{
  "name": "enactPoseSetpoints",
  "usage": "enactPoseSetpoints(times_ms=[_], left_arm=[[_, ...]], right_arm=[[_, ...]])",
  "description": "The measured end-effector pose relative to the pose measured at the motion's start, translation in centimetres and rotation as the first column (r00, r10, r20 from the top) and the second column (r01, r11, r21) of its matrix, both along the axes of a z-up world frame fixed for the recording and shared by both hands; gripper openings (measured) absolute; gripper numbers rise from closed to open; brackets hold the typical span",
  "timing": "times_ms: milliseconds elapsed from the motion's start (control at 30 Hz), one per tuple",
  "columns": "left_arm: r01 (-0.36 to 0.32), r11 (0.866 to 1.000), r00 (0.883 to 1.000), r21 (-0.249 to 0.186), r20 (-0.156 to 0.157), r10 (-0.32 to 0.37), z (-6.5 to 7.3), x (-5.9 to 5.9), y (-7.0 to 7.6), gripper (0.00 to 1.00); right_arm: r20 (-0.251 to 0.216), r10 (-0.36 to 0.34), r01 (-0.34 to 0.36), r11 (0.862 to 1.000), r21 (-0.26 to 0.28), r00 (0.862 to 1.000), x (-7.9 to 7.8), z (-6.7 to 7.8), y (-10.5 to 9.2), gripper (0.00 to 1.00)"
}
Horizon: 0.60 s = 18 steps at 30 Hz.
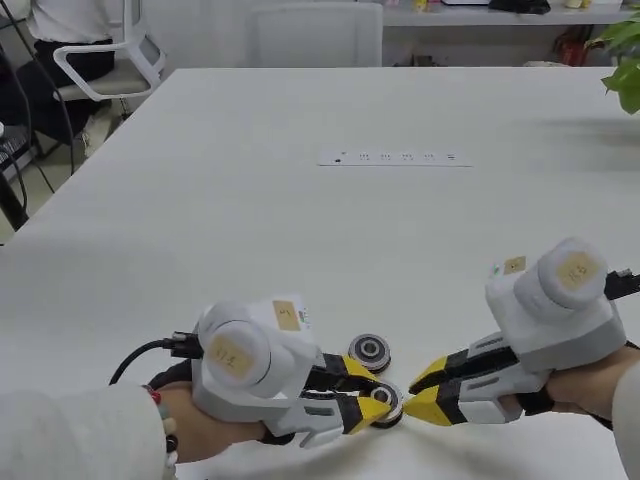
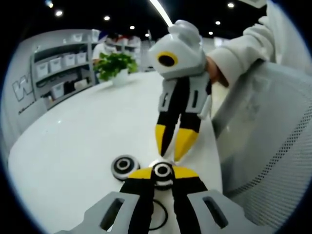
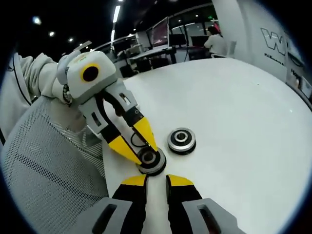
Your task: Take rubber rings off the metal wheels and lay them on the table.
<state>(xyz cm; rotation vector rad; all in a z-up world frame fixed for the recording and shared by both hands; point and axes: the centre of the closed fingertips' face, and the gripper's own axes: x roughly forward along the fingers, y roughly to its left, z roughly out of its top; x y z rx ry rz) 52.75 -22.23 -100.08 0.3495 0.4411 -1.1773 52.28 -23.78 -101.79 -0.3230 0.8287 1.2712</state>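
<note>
The left gripper (image 1: pixel 376 403) clamps a wheel (image 1: pixel 388 401) at the table's (image 1: pixel 300 230) near edge; the right gripper (image 1: pixel 417 394), at its 3 o'clock with jaws narrowly parted and empty, must probably pinch the rubber ring (image 3: pixel 160 168) next.

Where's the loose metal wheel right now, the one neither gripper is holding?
Head view: the loose wheel lies flat on the white table, near its front edge, just beyond the left gripper and its clamped wheel, touching neither.
</note>
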Motion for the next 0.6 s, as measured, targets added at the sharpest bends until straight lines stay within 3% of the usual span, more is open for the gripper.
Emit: enactPoseSetpoints(times_ms=[200,267,600], left_arm=[[-0.001,1.0,1.0,-0.002,-0.001,0.001,0.0,0.0,0.0,0.13],[-0.001,1.0,1.0,-0.002,-0.002,0.001,0.0,0.0,0.0,0.13],[-0.002,1.0,1.0,-0.006,-0.005,0.002,0.0,0.0,0.0,0.13]], right_arm=[[0.031,0.047,-0.047,0.999,0.0,0.998,-0.5,-0.4,1.0,0.17],[0.068,0.056,-0.056,0.998,0.0,0.996,-0.3,-0.5,1.3,0.17],[0.076,0.066,-0.067,0.998,0.011,0.995,-0.2,-0.5,1.6,0.2]])
